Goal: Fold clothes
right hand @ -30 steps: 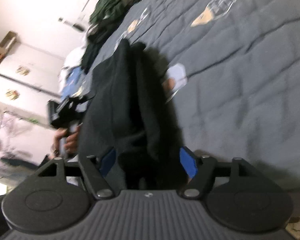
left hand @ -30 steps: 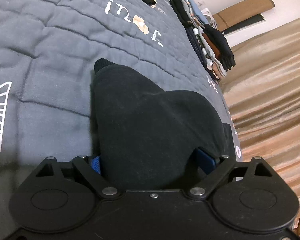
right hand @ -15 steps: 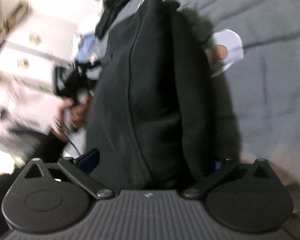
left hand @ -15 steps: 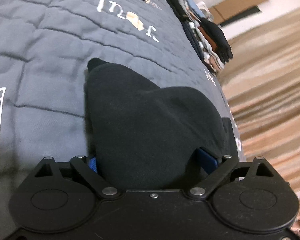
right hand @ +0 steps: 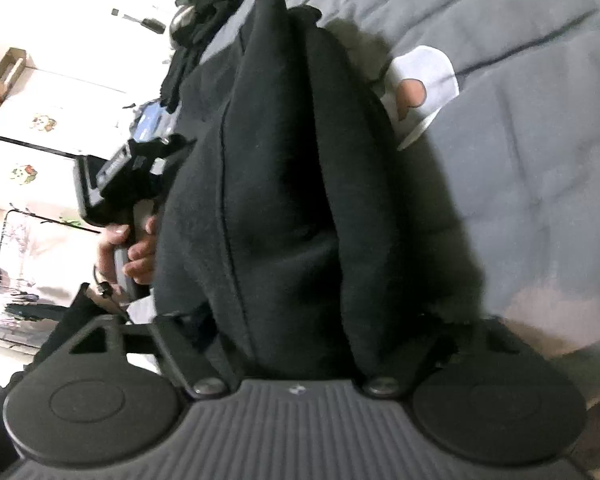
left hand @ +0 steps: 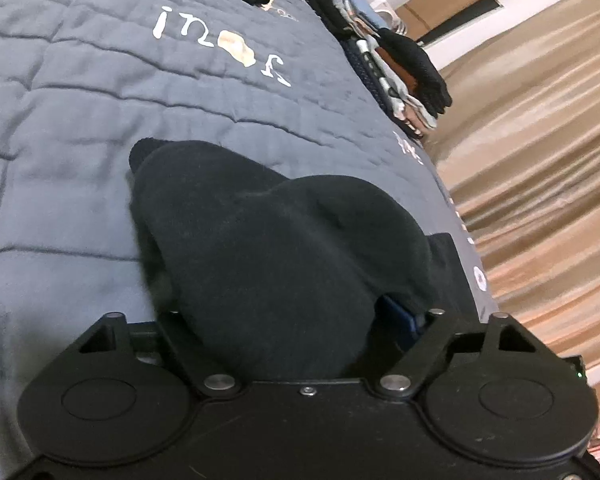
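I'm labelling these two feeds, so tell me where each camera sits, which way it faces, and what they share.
Left wrist: sits on the left hand-held gripper, facing along the grey quilt toward a stack of folded clothes and beige curtain; no body part shows.
Right wrist: sits on the right hand-held gripper, facing across the bed toward white cabinets; the person's hand holding the other gripper shows.
Shared: the black garment, clamped by both, and the quilt.
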`<state>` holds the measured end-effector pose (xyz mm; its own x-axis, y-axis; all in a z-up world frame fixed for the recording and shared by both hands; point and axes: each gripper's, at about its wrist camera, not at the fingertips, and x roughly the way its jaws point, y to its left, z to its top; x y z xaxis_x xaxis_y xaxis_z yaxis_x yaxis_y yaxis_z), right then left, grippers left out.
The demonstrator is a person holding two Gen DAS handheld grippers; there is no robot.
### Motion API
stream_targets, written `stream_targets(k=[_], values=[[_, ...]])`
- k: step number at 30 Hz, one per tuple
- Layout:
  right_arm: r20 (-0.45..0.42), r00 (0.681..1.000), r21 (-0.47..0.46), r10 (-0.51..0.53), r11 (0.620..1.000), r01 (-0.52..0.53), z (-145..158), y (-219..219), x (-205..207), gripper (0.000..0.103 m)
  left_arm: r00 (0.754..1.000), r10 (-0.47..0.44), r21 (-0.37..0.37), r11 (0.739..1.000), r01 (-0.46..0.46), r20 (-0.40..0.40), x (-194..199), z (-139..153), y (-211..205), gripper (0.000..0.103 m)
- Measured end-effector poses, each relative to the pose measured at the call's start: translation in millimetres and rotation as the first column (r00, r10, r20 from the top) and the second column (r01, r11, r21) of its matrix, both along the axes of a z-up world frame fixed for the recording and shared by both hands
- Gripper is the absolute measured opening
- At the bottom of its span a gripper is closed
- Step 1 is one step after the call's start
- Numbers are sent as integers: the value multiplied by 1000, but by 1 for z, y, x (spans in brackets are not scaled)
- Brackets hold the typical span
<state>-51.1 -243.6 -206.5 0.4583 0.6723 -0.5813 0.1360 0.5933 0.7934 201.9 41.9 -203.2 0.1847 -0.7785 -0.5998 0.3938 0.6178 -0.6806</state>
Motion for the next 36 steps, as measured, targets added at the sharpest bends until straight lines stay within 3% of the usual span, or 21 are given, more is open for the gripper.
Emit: stream_targets(k=[2, 5, 8, 10, 15, 24, 36], values=[[-6, 1000, 12, -11, 1000, 11, -4, -2, 0, 74, 1000, -7, 2, 1000, 7, 6, -1, 1, -1, 87], [-16, 999, 6, -52, 999, 52, -9, 4, 3, 76, 1000, -17, 5, 1000, 17, 16, -3, 2, -3, 84], [9, 997, -23, -79, 997, 79, 1, 8, -5, 65, 997, -29, 26, 999, 27, 70, -10, 8, -1, 62], [27, 994, -31, -101, 994, 102, 10, 7, -11, 50, 994, -26, 26, 999, 23, 106, -16, 16, 4, 44], [72, 988, -69, -134, 988, 139, 37, 12, -23, 38, 982, -9, 12, 1000, 7, 189, -34, 41, 8, 33], [127, 977, -75, -171, 981, 182, 45, 19, -27, 33, 955, -21, -9, 1000, 25, 295, -75, 89, -28, 31], [238, 941, -151, -240, 948, 280, 89, -35, -75, 33, 913, -39, -40, 997, 61, 407, -126, 138, -101, 31]])
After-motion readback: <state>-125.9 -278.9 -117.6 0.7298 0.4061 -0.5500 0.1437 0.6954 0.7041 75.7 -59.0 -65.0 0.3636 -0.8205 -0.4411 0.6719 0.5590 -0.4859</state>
